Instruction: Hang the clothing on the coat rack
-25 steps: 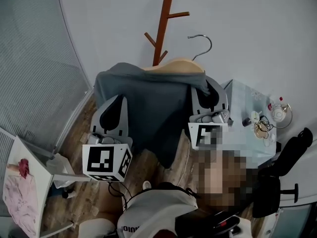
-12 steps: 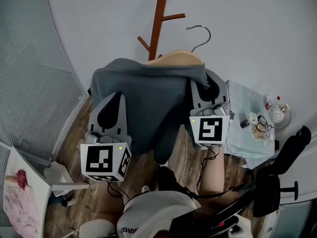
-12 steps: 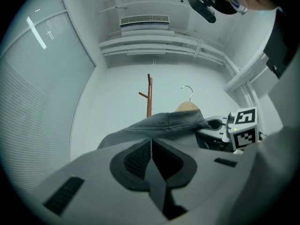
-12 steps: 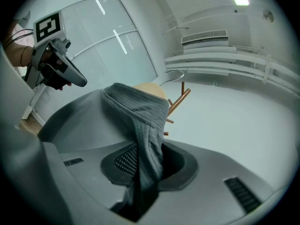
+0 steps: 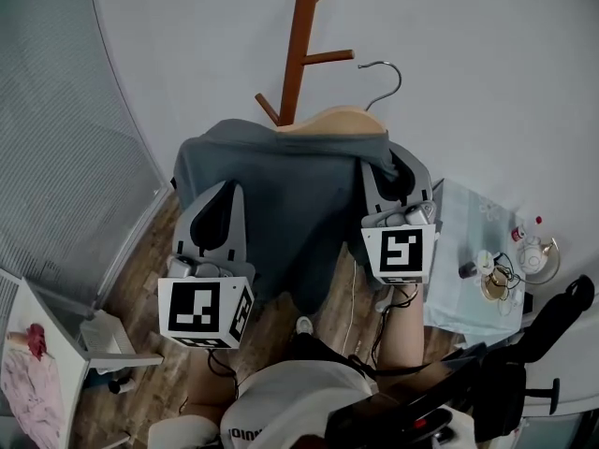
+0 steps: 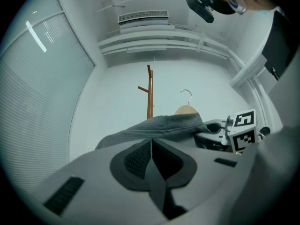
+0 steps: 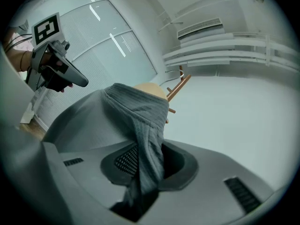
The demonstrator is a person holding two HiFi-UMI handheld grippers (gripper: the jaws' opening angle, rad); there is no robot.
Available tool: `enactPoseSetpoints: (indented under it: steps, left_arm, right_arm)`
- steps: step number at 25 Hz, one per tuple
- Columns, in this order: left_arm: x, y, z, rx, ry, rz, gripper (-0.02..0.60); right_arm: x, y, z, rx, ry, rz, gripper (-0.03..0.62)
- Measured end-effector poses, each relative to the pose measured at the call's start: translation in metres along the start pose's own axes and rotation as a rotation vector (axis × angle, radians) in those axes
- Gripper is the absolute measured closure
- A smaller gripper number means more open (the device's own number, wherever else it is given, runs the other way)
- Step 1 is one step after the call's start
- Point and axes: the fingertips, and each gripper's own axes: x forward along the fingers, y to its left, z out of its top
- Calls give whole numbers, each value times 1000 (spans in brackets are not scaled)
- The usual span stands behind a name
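Between the two grippers hangs the shirt [image 5: 290,204], draped over a wooden hanger [image 5: 332,120].

- Left gripper [image 5: 225,190]: jaws together. Its own view shows only a thin strip of grey cloth in the seam between them, so I judge it a light pinch on the shirt's left edge.
- Right gripper [image 5: 398,162]: jaws narrow, clamped on a thick fold of the shirt just under the collar. This is plain in the right gripper view.
- Hanger's long axis: runs across, from the left fingers to the right ones. The wire hook [image 5: 386,78] rises past the fingertips, nearer the right pair.
- Coat rack [image 5: 299,45]: stands beyond the hanger, between the two grippers and left of the hook. Its side peg [image 5: 329,58] juts toward the hook; the two are close but apart.
- Judgement: the next move turns on lifting the hook over that peg. The right hand is the nearer one.

Containers:
- Far left of the left fingers: a white tray or shelf [image 5: 56,344], cannot tell which, with pink cloth [image 5: 21,377] on it.
- Right of the right fingers: a table [image 5: 459,251] with small items, too small to name.
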Motion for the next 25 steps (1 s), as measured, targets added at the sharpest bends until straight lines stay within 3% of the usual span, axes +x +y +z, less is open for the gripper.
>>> enactPoseSetpoints:
  steps: [17,25]
  left_arm:
    - [71,-13,6,17,-24,145,558]
    - [82,-2,-6,7,19,165,558]
  right_arm:
    - [68,-19,-42,30,-87,185,497]
    - [88,-9,-50,41,-86,227,497]
